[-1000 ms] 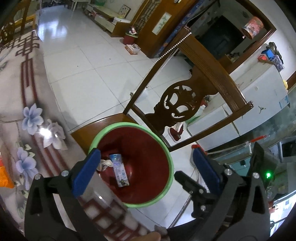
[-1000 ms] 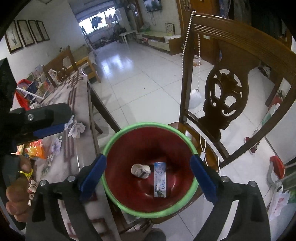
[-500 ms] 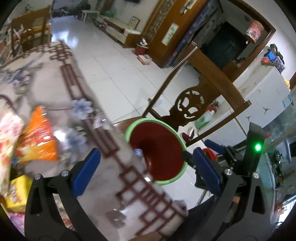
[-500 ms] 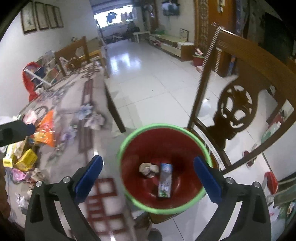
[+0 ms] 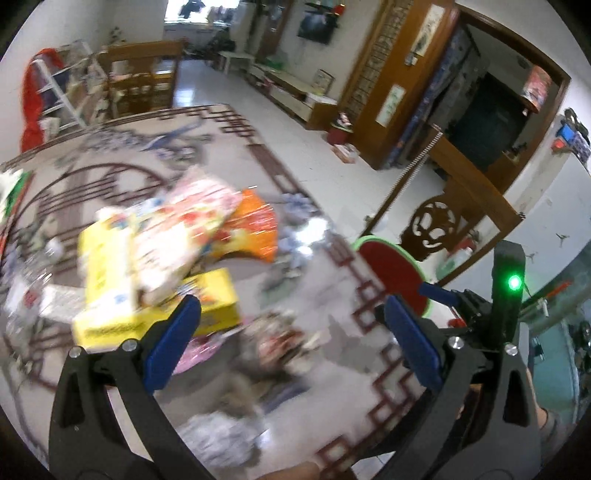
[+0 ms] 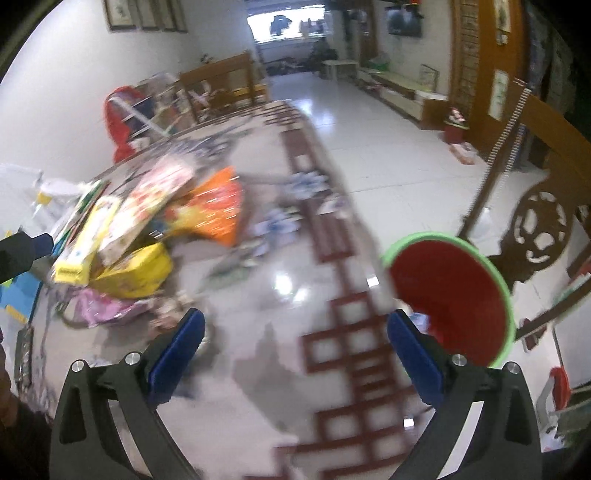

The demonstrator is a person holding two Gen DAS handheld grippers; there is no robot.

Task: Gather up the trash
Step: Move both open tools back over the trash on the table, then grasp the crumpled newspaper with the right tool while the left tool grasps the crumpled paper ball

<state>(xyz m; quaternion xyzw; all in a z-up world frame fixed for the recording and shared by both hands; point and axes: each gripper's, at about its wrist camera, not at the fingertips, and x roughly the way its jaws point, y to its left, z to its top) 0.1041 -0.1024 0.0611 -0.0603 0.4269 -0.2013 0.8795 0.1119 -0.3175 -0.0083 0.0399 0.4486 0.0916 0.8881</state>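
**Desk:** What is nearest the lens?

**Photographer:** Two empty grippers above a patterned table (image 6: 280, 288). The left gripper (image 5: 291, 341) has its blue fingers (image 5: 171, 345) spread wide with nothing between them. The right gripper (image 6: 295, 350) has just finished opening and its fingers (image 6: 177, 356) stand fully apart, bare tabletop between them. Both views are blurred.

**Desk:** And the trash?

**Photographer:** In the left wrist view a crumpled grey wad (image 5: 221, 439) lies at 6 o'clock, just under the gripper, with a dark scrap (image 5: 280, 343) a little beyond at centre. Farther off, at 9 to 10 o'clock, is the main heap: a yellow box (image 5: 218, 306) beside the left finger, another yellow box (image 5: 105, 273) stacked above it, a pink printed bag (image 5: 184, 229) on top and an orange bag (image 5: 255, 229) leaning out to the right. The right wrist view shows the same heap at 9 to 10 o'clock, with a pink wrapper (image 6: 103, 306) at its near edge.

**Desk:** Where is the bin?

**Photographer:** The red bucket (image 6: 450, 299) with a green rim sits off the table's right edge, at 3 o'clock in the right wrist view, against a carved wooden chair (image 6: 543, 225). What lies inside cannot be seen.

**Desk:** Background?

**Photographer:** White tiled floor (image 6: 369, 122), with a bright window (image 6: 288, 26) on the far wall.
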